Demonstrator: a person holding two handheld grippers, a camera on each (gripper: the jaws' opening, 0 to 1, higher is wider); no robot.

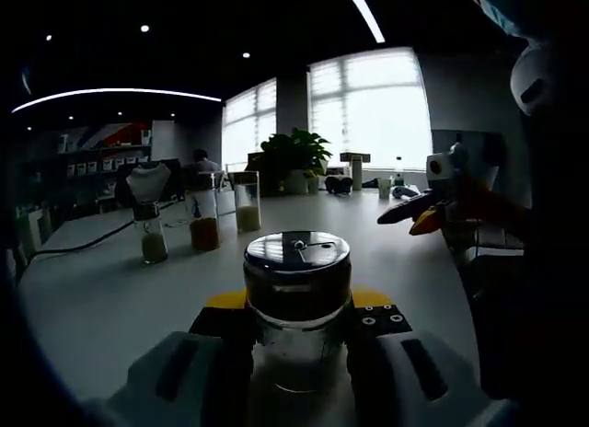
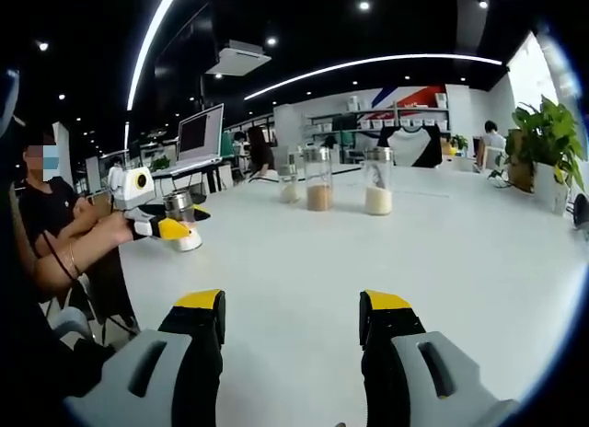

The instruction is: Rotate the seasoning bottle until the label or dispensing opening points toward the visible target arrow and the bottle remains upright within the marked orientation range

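In the left gripper view, the left claw [image 1: 296,340] is clamped on the seasoning bottle [image 1: 296,303] at the lower centre of the frame, upright over the white worktop [image 1: 110,298]. Three more glass jars [image 1: 203,221] stand at the left middle. In the right gripper view, the right claw [image 2: 290,330] is released, its jaws spread wide apart above the worktop.

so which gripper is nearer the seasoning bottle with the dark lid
Left. The left gripper is shut on the seasoning bottle, jaws on either side of it. The right gripper is open over bare table, apart from it.
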